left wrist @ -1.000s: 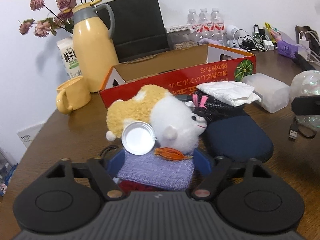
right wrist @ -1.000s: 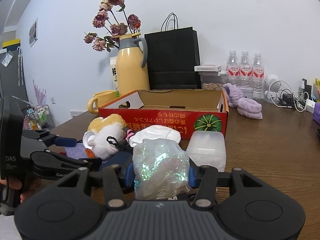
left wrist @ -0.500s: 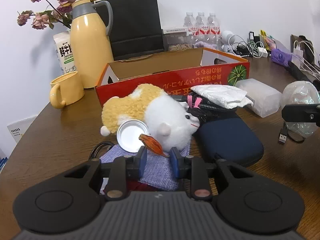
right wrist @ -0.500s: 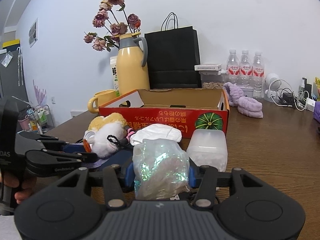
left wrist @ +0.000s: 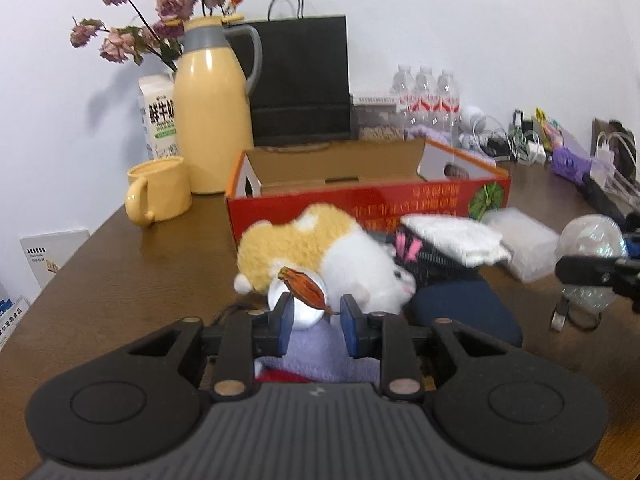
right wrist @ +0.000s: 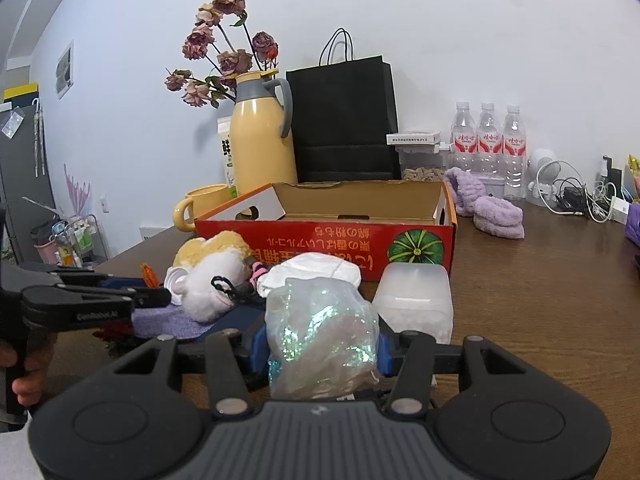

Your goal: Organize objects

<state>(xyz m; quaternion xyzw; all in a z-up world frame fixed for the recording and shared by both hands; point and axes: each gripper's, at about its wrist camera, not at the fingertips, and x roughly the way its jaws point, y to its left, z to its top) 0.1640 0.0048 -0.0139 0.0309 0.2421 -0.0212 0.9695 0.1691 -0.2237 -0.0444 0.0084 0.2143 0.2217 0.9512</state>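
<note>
Lifted off the purple pouch [left wrist: 320, 344], the dried orange pod [left wrist: 306, 291] sits pinched in the left gripper [left wrist: 313, 322], whose jaws have just been closing; a gentle squeeze should spare it en route to the red box [left wrist: 360, 184]. The right gripper [right wrist: 320, 350] clasps a shimmering bag [right wrist: 320, 340].

Both wrist cameras sit close behind their tongs, facing slightly downward toward the red box [left wrist: 368, 196] [right wrist: 324, 236]; both share the plush toy [left wrist: 320, 248] [right wrist: 212, 276].

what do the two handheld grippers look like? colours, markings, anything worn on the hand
Both match: black ribbed body, two round black discs, black linkage arms with bronze pivot pins, blue finger pads. The left gripper seen from the right wrist view has white lettering on its black finger, too small to read. No cables or sleeve visible. Same build on the right gripper.
</note>
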